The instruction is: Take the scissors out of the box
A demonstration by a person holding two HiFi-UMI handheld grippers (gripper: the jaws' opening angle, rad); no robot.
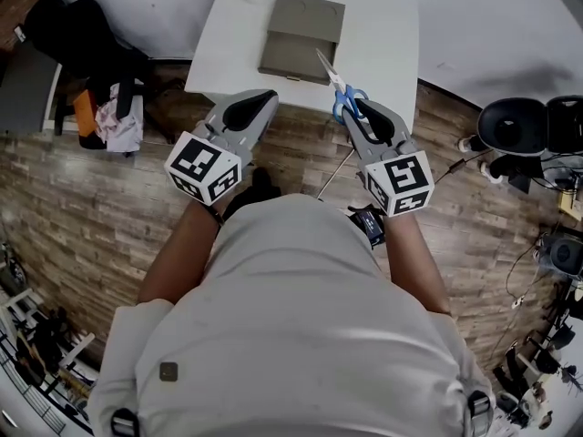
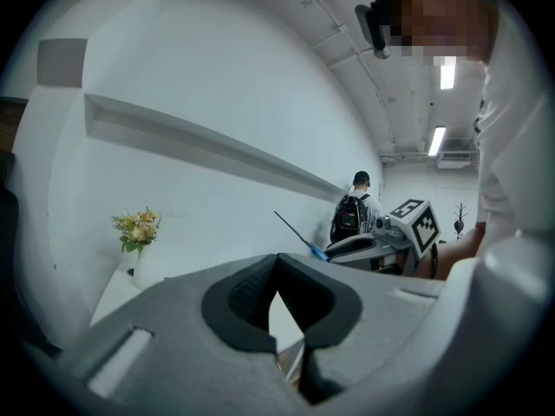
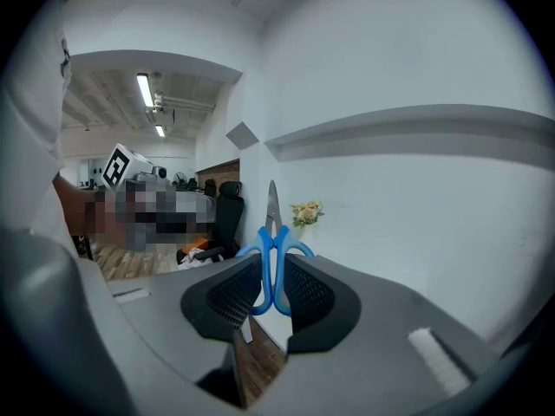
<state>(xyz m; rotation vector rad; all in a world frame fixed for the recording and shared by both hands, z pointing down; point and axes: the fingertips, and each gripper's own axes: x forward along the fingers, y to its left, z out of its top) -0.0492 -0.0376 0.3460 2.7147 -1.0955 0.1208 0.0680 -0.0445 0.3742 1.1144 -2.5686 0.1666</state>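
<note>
The scissors, blue-handled with steel blades, are gripped by their handles in my right gripper. Their blades point up and away toward the grey-brown box, which lies flat on the white table. In the right gripper view the blue handles sit pinched between the black pads, blade tip upward. My left gripper hovers at the table's near edge, left of the scissors, shut with nothing in it; its tips meet in the left gripper view. That view also shows the scissors off to the right.
A small vase of flowers stands at the table's far end. A dark chair with clothes and bags is left of the table, and black office chairs are to the right. A person with a backpack stands far off. The floor is wood.
</note>
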